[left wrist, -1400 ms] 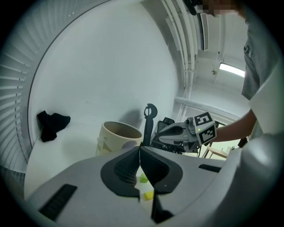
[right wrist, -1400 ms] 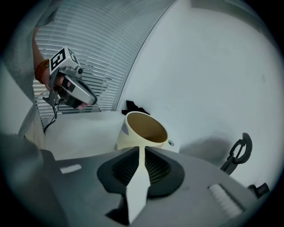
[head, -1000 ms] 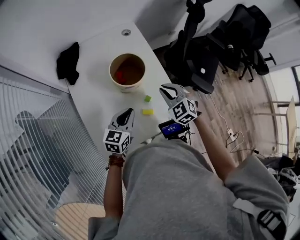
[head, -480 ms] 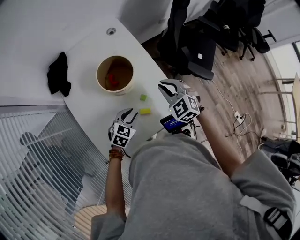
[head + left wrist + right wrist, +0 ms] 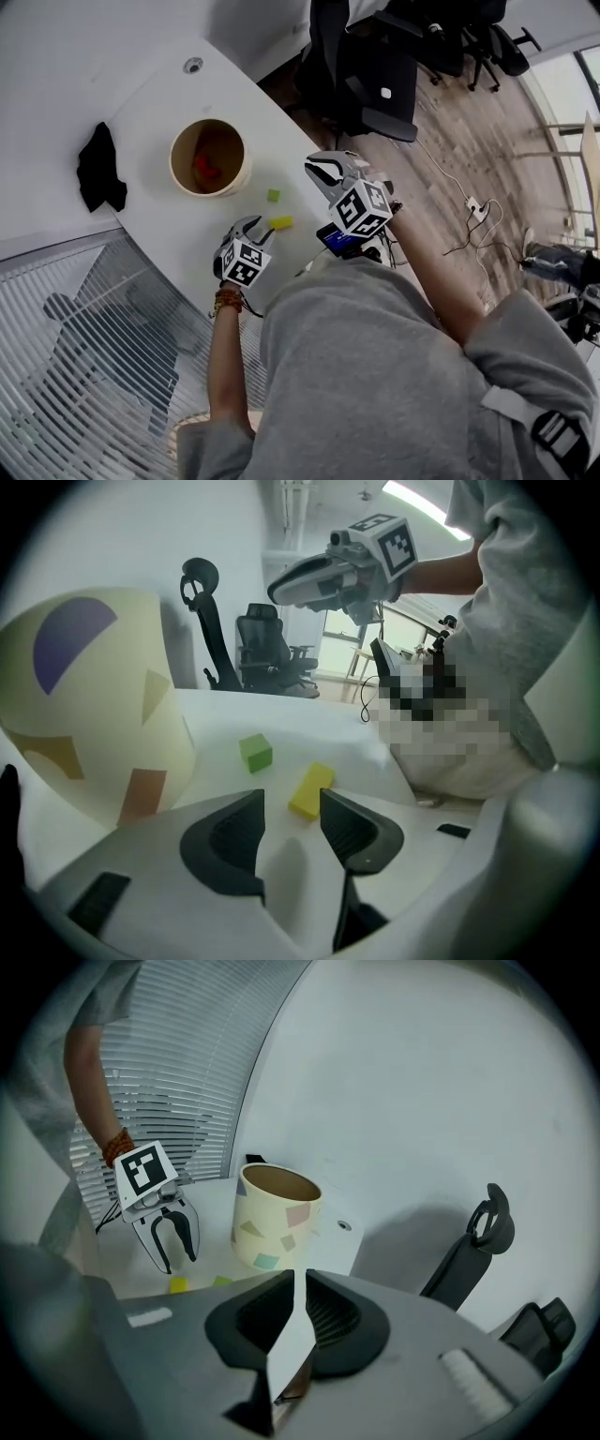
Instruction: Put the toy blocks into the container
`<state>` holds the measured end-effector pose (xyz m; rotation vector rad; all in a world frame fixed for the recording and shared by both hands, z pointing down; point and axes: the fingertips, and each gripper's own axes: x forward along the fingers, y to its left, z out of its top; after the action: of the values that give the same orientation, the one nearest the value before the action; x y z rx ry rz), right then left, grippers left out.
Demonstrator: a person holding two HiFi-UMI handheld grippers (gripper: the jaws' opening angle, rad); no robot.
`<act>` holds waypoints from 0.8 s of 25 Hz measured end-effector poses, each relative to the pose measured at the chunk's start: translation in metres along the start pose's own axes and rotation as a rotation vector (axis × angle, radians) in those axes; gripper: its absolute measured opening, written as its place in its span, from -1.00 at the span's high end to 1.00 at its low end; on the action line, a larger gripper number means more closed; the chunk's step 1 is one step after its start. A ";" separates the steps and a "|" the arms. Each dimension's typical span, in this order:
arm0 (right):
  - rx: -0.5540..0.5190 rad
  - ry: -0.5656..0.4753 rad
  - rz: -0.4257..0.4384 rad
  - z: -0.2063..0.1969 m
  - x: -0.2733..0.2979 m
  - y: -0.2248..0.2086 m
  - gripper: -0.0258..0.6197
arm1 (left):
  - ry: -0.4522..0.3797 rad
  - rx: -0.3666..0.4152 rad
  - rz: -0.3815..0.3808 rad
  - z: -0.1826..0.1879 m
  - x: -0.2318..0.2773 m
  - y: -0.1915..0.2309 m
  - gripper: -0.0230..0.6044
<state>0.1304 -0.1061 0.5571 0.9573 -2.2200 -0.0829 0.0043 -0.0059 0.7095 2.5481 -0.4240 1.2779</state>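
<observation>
One black cloth [image 5: 98, 169] lies beside the container [image 5: 240, 182], opposite the green block [image 5: 273, 195].

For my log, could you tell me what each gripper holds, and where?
Nothing. The left gripper, jaws opening, is empty, short of the yellow block; the right gripper is empty too.

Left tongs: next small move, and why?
Probably ease the left tongs forward until the yellow block sits between the pads. Their jaws are opening with nothing between them, and that block lies on the table just beyond the tips, nearer than the green block.
</observation>
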 end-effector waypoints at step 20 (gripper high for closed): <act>-0.015 0.016 0.042 -0.008 0.008 0.003 0.77 | 0.121 0.117 -0.088 -0.012 0.033 -0.024 0.27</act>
<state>0.1300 -0.1075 0.5688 0.9001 -2.2202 -0.0728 0.0231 0.0158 0.7403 2.5341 -0.2162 1.4536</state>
